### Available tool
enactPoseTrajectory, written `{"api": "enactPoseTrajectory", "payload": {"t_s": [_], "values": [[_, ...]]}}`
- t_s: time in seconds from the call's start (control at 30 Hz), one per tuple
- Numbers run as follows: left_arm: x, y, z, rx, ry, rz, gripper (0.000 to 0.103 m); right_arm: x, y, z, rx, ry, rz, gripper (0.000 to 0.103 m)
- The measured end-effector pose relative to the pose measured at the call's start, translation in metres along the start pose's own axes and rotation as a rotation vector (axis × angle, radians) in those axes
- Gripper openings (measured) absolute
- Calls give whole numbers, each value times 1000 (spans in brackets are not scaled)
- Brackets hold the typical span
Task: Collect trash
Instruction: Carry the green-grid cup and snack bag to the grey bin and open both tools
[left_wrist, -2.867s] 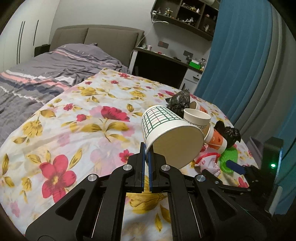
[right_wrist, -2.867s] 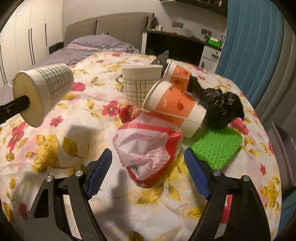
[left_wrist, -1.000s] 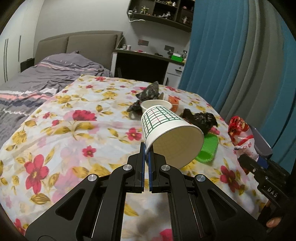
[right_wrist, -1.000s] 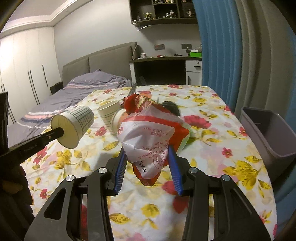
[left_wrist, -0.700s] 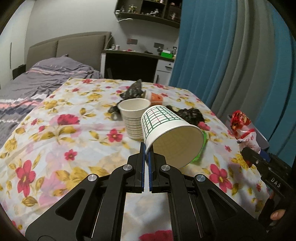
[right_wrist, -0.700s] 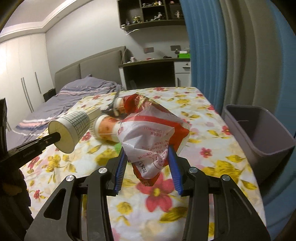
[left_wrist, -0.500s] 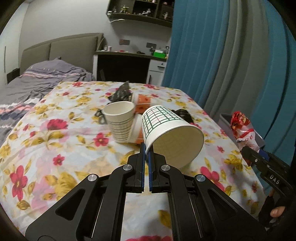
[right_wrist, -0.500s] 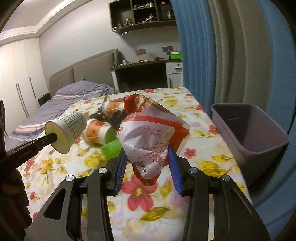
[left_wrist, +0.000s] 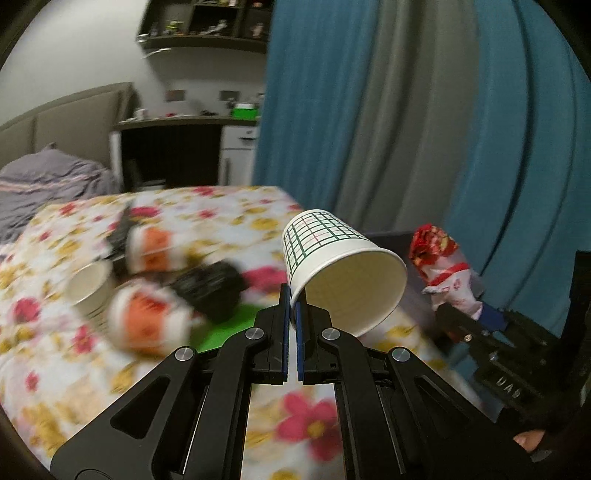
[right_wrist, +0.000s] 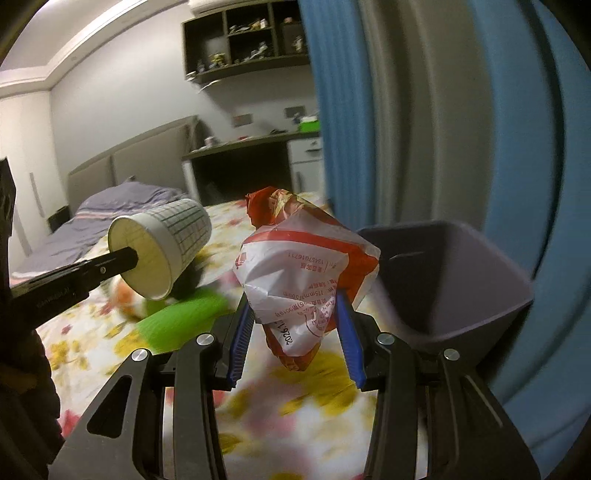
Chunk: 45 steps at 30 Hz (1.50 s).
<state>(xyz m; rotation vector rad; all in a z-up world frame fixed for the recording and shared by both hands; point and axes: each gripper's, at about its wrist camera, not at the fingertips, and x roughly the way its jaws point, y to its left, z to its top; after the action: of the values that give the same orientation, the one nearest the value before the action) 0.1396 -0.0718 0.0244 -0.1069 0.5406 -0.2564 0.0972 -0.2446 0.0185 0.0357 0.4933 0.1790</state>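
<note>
My left gripper is shut on the rim of a white paper cup with a green grid, held above the flowered table. The same cup shows at the left of the right wrist view, on the left gripper's finger. My right gripper is shut on a crumpled red-and-white wrapper, also seen at the right of the left wrist view as the wrapper. A grey-purple bin stands just right of the wrapper, beside the table's edge.
On the flowered tablecloth lie orange-and-white cups, a white cup, a black bag and a green mat, all blurred. Blue and grey curtains hang behind the bin. A bed and desk stand beyond.
Both grippers have swung right with their loads. The bin has come closer and larger in the right wrist view; the table litter has slid left in the left wrist view.
</note>
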Motion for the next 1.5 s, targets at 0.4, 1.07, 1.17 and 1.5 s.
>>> {"api": "enactPoseTrajectory", "payload": {"t_s": [0.4,1.07,1.17,1.5], "values": [[93,-111,32,105,30,-176,2,7,-79,17,48,-62,-215,44],[181,-152,21,113,183,-235,2,40,-123,12,97,-1,-263,44],[186,-153,19,109,195,-232,2,46,-126,14,103,10,-265,44],[198,-150,17,93,225,-240,2,60,-132,18,120,39,-261,46]]}}
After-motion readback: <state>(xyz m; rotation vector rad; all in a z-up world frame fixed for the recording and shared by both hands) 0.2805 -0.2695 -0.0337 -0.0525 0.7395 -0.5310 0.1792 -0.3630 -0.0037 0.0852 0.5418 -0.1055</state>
